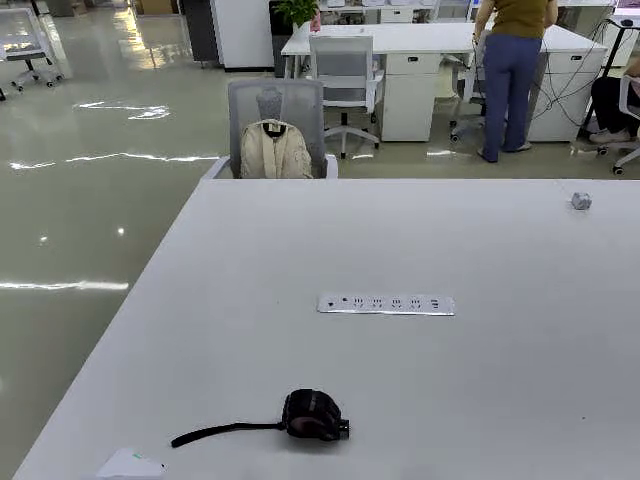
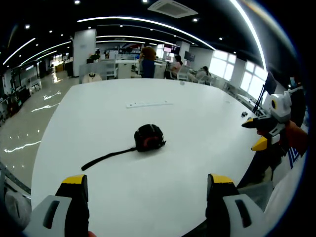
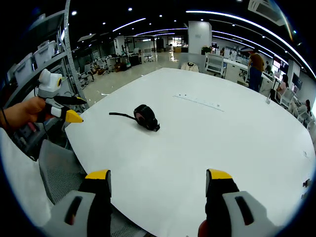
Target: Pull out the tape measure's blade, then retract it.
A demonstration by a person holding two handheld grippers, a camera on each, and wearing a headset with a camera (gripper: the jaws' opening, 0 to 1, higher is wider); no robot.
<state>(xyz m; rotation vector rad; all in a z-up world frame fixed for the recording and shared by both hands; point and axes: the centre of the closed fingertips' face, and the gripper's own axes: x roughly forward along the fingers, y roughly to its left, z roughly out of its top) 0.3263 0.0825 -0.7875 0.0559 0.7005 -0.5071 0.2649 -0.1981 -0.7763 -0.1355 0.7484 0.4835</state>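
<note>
A black tape measure (image 1: 314,415) lies on the white table (image 1: 500,400) near the front edge, with its black wrist strap (image 1: 220,432) trailing to the left and no blade drawn out. In the left gripper view the tape measure (image 2: 149,137) sits ahead of my left gripper (image 2: 147,180), which is open and holds nothing. My right gripper (image 3: 158,174) is also open, short of the table edge, with the tape measure (image 3: 146,117) further ahead. Each gripper shows in the other's view: the right gripper (image 2: 254,134) at the right, the left gripper (image 3: 76,108) at the left.
A flat power strip (image 1: 386,304) is set into the middle of the table. A small crumpled grey object (image 1: 581,201) lies at the far right, a white object (image 1: 130,465) at the front left edge. A grey chair (image 1: 275,140) with a garment stands behind the table; a person (image 1: 510,70) stands further back.
</note>
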